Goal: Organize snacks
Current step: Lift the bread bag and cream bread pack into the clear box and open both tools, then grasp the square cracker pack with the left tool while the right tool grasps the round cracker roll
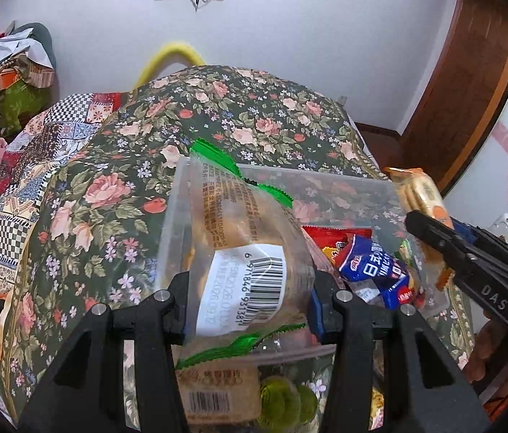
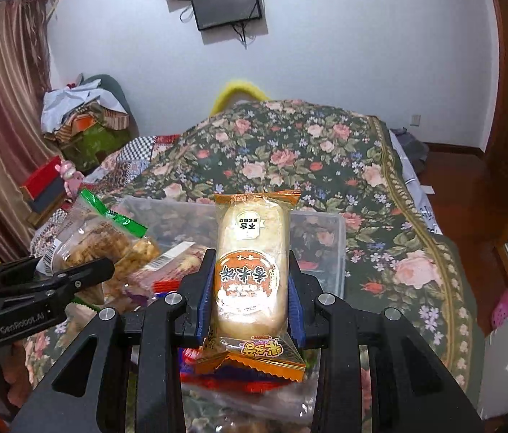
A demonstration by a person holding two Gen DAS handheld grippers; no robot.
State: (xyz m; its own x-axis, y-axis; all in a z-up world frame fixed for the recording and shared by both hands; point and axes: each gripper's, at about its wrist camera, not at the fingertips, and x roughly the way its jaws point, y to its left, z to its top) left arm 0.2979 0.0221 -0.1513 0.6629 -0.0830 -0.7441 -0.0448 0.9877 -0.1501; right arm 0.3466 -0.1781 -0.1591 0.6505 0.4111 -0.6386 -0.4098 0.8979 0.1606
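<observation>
Left wrist view had the left gripper clamped on a clear bag with green crimped ends, its barcode label facing up and pale fried pieces showing through the film. That bag hung over the near-left corner of a clear plastic bin, which sat on the bed's floral bedspread. Inside the bin lay a red packet and, just right of it, a blue-and-red wrapper; from where I stood both looked already sorted. Below the held bag, more packets rested near the bed's front edge: a tan one with a barcode and a green-printed one, though I could not tell whether they lay inside the bin or outside it.

Further right, over the bin's far-right corner, the right gripper was closed on an orange-wrapped rice cake, gripped by its long sides and standing upright between the blue pads.

By my reckoning the job was partway through: a few snacks were in, two were held over the bin and not yet let go, and the loose ones at the front edge might have needed collecting.
</observation>
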